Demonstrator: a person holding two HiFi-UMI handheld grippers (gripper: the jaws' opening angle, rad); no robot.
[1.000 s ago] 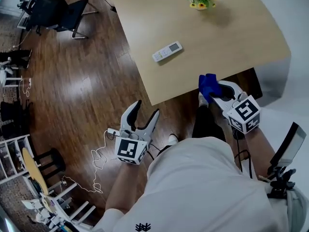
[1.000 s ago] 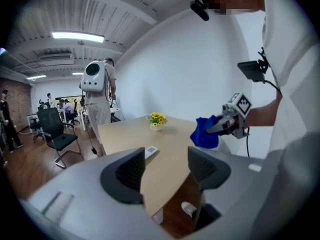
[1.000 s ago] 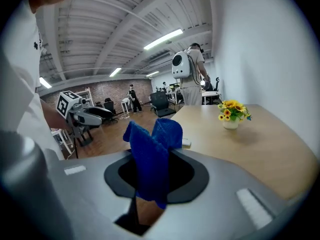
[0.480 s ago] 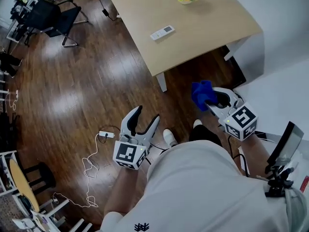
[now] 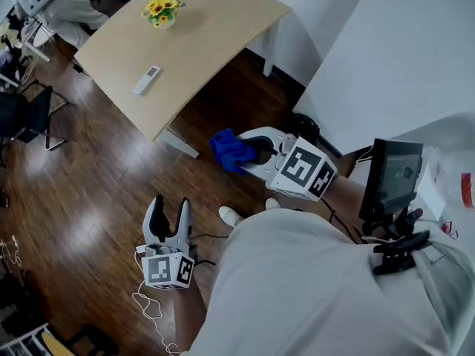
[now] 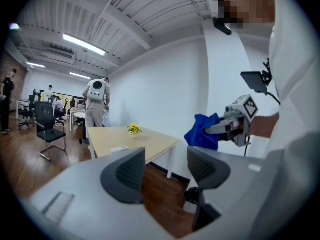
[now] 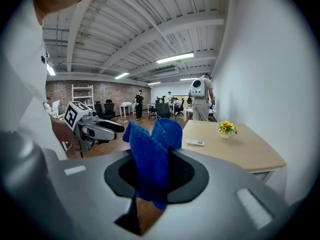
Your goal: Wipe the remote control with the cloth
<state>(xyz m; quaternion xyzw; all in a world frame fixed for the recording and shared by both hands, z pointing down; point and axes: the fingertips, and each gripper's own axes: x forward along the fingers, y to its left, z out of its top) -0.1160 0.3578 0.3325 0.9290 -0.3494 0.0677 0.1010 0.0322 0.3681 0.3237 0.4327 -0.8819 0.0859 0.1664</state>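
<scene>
The white remote control (image 5: pixel 147 80) lies on the light wooden table (image 5: pixel 223 21), far up and left of both grippers; it also shows small in the left gripper view (image 6: pixel 119 148) and the right gripper view (image 7: pixel 195 143). My right gripper (image 5: pixel 239 151) is shut on a bunched blue cloth (image 5: pixel 228 150), held in the air over the floor, off the table's near corner. The cloth (image 7: pixel 152 159) stands up between its jaws. My left gripper (image 5: pixel 167 215) hangs lower over the wood floor; its jaws are closing a little with nothing between them (image 6: pixel 167 171).
A vase of yellow flowers (image 5: pixel 164 10) stands on the table beyond the remote. White walls (image 5: pixel 386 58) rise to the right. A monitor on a stand (image 5: pixel 393 180) is close at the right. Office chairs (image 5: pixel 22 113) and cables (image 5: pixel 148 306) are on the floor; people (image 6: pixel 96 109) stand far off.
The view has swung, so the table now sits far at the upper left. Both grippers have moved away from it and risen, the right one still holding the cloth.
</scene>
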